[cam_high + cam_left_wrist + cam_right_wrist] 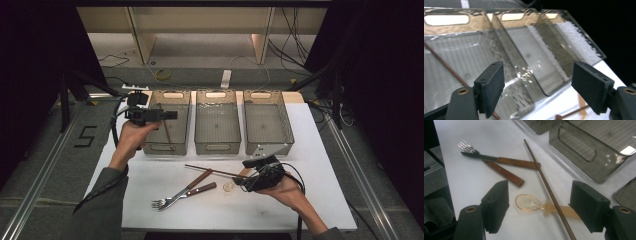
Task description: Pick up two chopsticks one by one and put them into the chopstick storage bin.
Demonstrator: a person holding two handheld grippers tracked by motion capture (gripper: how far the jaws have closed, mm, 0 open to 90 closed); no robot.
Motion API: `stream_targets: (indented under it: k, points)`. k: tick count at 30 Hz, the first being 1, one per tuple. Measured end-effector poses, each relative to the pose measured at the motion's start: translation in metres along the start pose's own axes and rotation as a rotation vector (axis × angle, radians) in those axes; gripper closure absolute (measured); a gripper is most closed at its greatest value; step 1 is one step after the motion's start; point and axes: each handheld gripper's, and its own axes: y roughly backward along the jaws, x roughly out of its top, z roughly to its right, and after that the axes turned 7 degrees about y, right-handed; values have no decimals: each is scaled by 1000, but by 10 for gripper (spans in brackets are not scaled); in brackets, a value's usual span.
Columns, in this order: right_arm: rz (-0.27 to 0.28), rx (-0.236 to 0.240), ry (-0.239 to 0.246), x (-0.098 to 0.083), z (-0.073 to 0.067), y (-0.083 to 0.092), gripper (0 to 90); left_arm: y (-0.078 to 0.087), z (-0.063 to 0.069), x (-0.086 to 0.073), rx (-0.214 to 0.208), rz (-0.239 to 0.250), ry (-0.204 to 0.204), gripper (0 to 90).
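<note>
high view / writing: only a "5" marked on the floor at 9 o'clock of the table; no brands I can read.
high view / surface: white table, three clear bins in a row at its 12 o'clock edge.
high view / room: grey floor, cables and a power strip behind the bins, wooden legs further back, black curtains both sides.
high view / my left gripper: over the left bin, released, nothing in it.
high view / my right gripper: low over the table at 4 o'clock, jaws apart, empty.
left gripper view / jaws: wide apart, nothing between them.
left gripper view / chopstick in bin: lies in the left bin, running out at 7 o'clock.
right gripper view / jaws: apart, not gripping.
right gripper view / clear spoon: on the table between my jaws, bowl at 9 o'clock.
right gripper view / chopstick on table: crosses over the spoon handle.
right gripper view / fork and knife: wooden handles, crossed, at 11 o'clock.
</note>
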Motion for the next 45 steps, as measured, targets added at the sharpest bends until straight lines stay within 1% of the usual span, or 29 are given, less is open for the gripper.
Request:
stream_targets:
  k: [2,3,4,5,6,8,12,13,17,18,20,21,23,25,29,31,32,33,34,36,38,40,41,45]
  points:
    - [-9,-7,0,0,1,-1,319,6,3,-9,-19,29,-8,241]
    - [-13,-11,-1,0,2,-1,319,7,4,-12,-22,25,-12,241]
    - [-15,-12,-5,0,3,-1,319,7,5,-15,-16,11,-27,236]
    - [-17,-15,-9,0,4,-1,320,8,7,-19,-9,14,-45,225]
    - [-20,-20,-13,0,5,-1,320,9,7,-23,-11,12,-53,225]
    - [-35,-32,-8,-1,7,-1,320,10,7,-31,-16,8,-56,213]
    - [-65,-49,-5,-5,11,-1,320,12,6,-44,-20,36,-59,209]
    - [-71,-53,0,-6,13,-1,321,11,7,-47,-22,35,-59,208]
    - [-94,-66,-11,-11,16,-2,329,7,10,-59,-28,23,-85,191]
    - [-103,-69,-6,-12,17,-3,331,7,11,-62,-28,24,-95,189]
    - [-118,-71,-8,-14,18,-5,336,7,13,-67,-37,33,-94,189]
    - [-125,-74,-6,-15,19,-6,337,7,13,-69,-40,31,-102,189]
    - [-134,-78,-8,-17,19,-8,340,8,15,-75,-40,44,-105,187]
    - [-143,-78,-4,-18,19,-10,343,8,15,-81,-54,52,-103,187]
    - [-165,-90,7,-19,20,-14,353,8,13,-96,-61,36,-108,187]
    - [-178,-96,6,-20,20,-15,360,10,12,-103,-65,43,-102,187]
    - [-195,-96,15,-22,22,-18,371,10,13,-106,-70,48,-100,187]
    - [-195,-96,15,-22,22,-18,371,11,14,-109,-72,50,-100,187]
    - [-201,-92,15,-23,22,-19,382,11,15,-111,-71,48,-110,185]
    - [-212,-85,10,-24,23,-22,397,10,18,-115,-81,49,-116,182]
    - [-230,-90,24,-26,23,-24,407,8,20,-118,-89,47,-126,177]
    - [-247,-86,30,-27,22,-26,433,5,23,-121,-85,37,-139,173]
    - [-253,-84,26,-27,22,-27,444,4,24,-122,-88,33,-142,170]
    - [-280,-84,34,-29,22,-29,497,2,29,-125,-95,21,-151,168]
